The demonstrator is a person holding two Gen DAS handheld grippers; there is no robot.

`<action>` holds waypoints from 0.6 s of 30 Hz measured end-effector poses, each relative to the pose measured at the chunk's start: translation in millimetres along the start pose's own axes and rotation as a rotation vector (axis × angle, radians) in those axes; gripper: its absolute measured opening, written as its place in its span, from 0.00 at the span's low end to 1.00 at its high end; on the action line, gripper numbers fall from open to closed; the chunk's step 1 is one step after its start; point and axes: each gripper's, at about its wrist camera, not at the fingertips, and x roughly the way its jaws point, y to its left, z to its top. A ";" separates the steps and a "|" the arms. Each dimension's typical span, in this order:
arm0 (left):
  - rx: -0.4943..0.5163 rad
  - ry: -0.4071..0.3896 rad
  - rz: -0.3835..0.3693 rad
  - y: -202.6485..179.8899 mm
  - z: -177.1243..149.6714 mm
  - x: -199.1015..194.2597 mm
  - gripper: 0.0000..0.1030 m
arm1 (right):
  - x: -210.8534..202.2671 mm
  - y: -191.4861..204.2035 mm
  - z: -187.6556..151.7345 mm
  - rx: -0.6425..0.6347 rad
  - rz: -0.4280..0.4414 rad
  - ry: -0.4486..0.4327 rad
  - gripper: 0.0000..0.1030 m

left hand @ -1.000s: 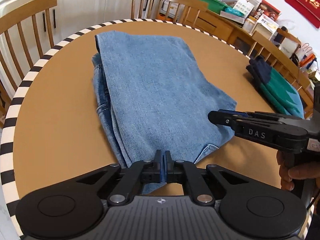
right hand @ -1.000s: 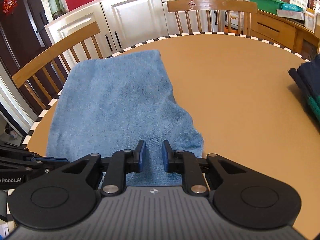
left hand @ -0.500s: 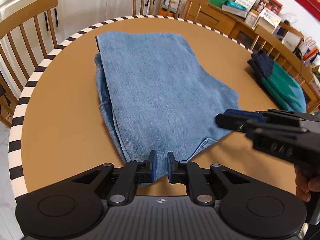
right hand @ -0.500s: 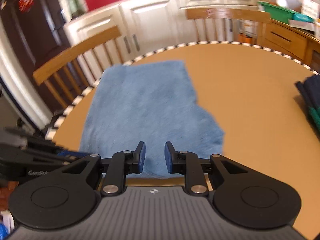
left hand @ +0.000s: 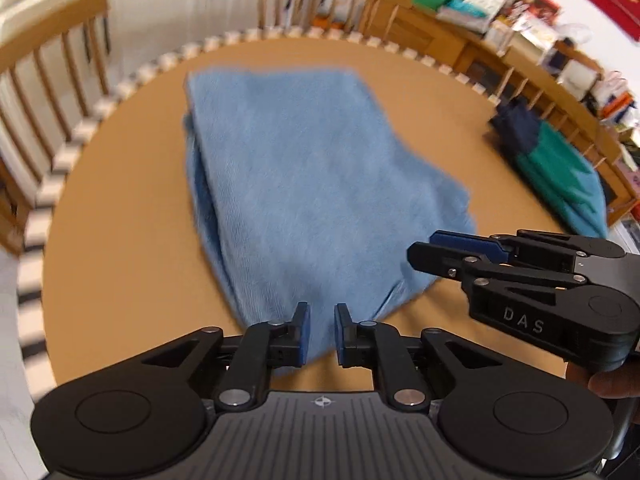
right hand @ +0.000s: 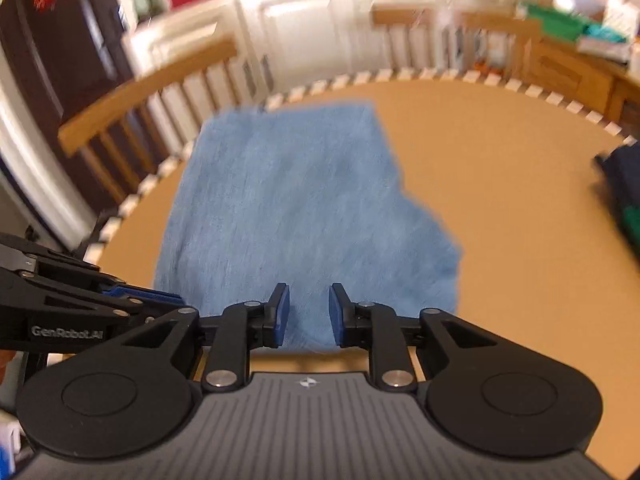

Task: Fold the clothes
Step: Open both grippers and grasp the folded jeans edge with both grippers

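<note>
Folded light-blue jeans (left hand: 304,184) lie flat on the round brown table (left hand: 120,248), also in the right wrist view (right hand: 296,208). My left gripper (left hand: 319,334) is open and empty, held just above the near edge of the jeans. My right gripper (right hand: 306,316) is open and empty, also over the near edge. The right gripper shows from the side in the left wrist view (left hand: 432,248), beside the jeans' right corner. The left gripper shows at the left in the right wrist view (right hand: 160,298). Both views are motion-blurred.
A stack of folded dark-blue and green clothes (left hand: 560,172) sits at the table's right edge. Wooden chairs (right hand: 152,96) ring the black-and-white striped table rim (left hand: 44,192). A cluttered sideboard (left hand: 500,36) stands behind, white cabinets (right hand: 304,32) at the back.
My left gripper opened and let go of the jeans' near edge. Both grippers have lifted and pulled back from the jeans, with jaws a little wider.
</note>
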 end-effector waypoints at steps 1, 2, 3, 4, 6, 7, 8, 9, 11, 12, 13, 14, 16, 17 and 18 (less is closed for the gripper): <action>0.013 -0.020 -0.004 -1.2 5.7 -5.1 0.14 | -3.4 -2.4 2.9 0.005 -0.015 -0.019 0.23; 0.015 -0.038 -0.012 -0.9 13.1 -6.8 0.17 | -5.1 -6.0 5.7 0.009 -0.038 -0.033 0.23; 0.020 -0.050 -0.012 -0.2 19.2 -6.0 0.18 | -3.9 -11.2 8.3 0.015 -0.061 -0.042 0.25; 0.028 -0.057 0.005 0.8 26.6 -2.6 0.18 | -0.5 -16.5 10.6 0.024 -0.076 -0.038 0.24; 0.034 -0.079 0.036 5.6 39.3 6.2 0.18 | 9.3 -26.8 13.4 0.059 -0.097 -0.026 0.24; 0.037 -0.089 0.063 8.8 45.2 12.5 0.18 | 14.8 -31.6 14.3 0.078 -0.105 -0.019 0.24; 0.042 -0.095 0.094 11.8 49.4 19.0 0.18 | 20.4 -36.2 15.0 0.097 -0.113 -0.011 0.24; 0.039 -0.090 0.119 17.4 52.9 27.0 0.15 | 27.1 -38.4 13.6 0.112 -0.110 0.006 0.24; 0.024 -0.055 0.134 27.0 55.6 39.0 0.07 | 34.8 -40.1 8.3 0.127 -0.107 0.013 0.24; 0.035 -0.049 0.138 27.6 55.6 41.4 0.07 | 36.2 -40.0 5.7 0.126 -0.108 0.009 0.24; 0.058 -0.046 0.146 26.1 54.7 42.6 0.07 | 37.3 -40.2 4.9 0.127 -0.107 0.008 0.24; 0.062 -0.048 0.150 25.8 53.9 42.6 0.07 | 38.2 -41.4 5.0 0.134 -0.103 0.009 0.24; 0.071 -0.052 0.158 25.1 52.3 42.5 0.07 | 38.0 -44.7 5.2 0.147 -0.093 0.013 0.23; 0.076 -0.053 0.162 24.8 51.5 42.5 0.07 | 37.6 -44.4 6.0 0.139 -0.093 0.017 0.23; 0.071 -0.056 0.161 25.1 51.0 42.2 0.07 | 37.2 -43.9 6.8 0.132 -0.093 0.022 0.23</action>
